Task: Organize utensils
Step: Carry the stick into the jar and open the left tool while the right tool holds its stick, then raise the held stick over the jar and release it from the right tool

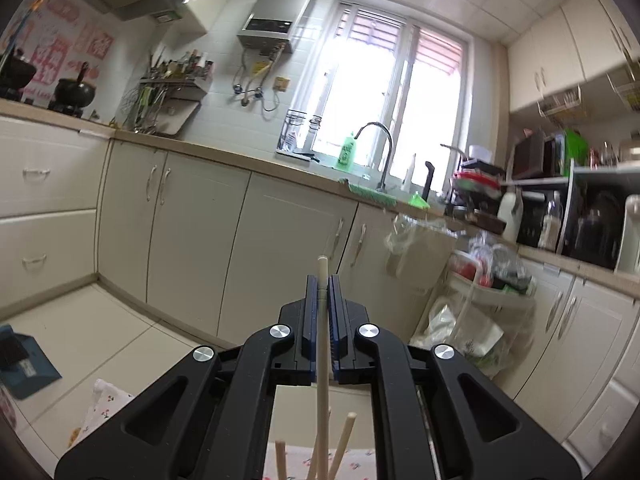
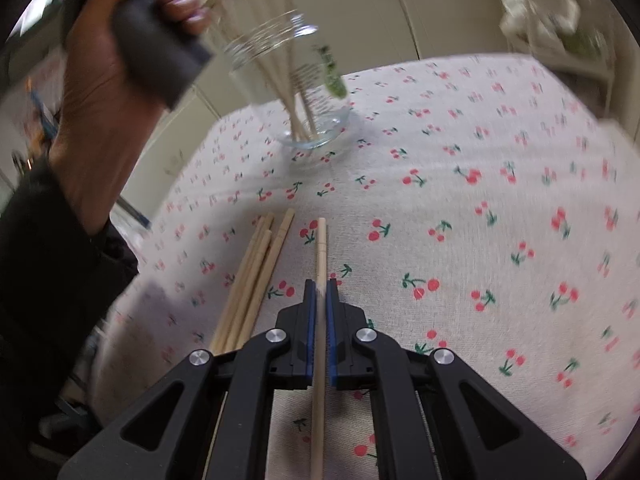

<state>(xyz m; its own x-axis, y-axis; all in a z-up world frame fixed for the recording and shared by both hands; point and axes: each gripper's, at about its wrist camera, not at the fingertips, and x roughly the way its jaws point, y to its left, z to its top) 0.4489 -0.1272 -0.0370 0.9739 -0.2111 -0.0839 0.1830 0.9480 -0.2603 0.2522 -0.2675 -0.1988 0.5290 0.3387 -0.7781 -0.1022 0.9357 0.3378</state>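
— Wooden chopstick (image 1: 322,320) pinched between my left gripper (image 1: 322,292) jaws, standing upright at lower centre. What surrounds it?

— Beige cabinets (image 1: 192,220) fill the middle, a sink faucet (image 1: 378,140) and green bottle (image 1: 346,151) sit under the bright window (image 1: 392,92). More chopstick tips (image 1: 346,440) poke up at the bottom edge.

— And my right gripper (image 2: 320,292)?

— Pressed onto another chopstick (image 2: 321,248), pointing up the frame over the cherry-print tablecloth (image 2: 480,200). Loose chopsticks (image 2: 256,272) lie just left of it.

— Anything in the way?

— A hand (image 2: 100,92) on a dark handle crowds the upper left, partly overlapping the glass jar (image 2: 304,92) that holds several chopsticks.
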